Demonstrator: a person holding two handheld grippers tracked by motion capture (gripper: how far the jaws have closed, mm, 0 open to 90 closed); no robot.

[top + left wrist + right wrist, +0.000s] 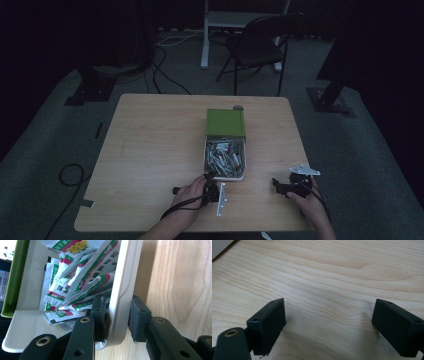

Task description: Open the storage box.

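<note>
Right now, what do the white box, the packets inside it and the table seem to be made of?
The white box looks like smooth moulded plastic: rounded rim, soft sheen. The packets seem to be glossy printed film or foil, since they crease and catch light. The table shows pale wood grain with a matt finish; solid wood or laminate cannot be told. The left gripper clamps the box wall.

table (332,270): pale wood, matt | tray (122,290): smooth cream plastic | sachets (82,277): glossy printed foil (crinkled)
</note>
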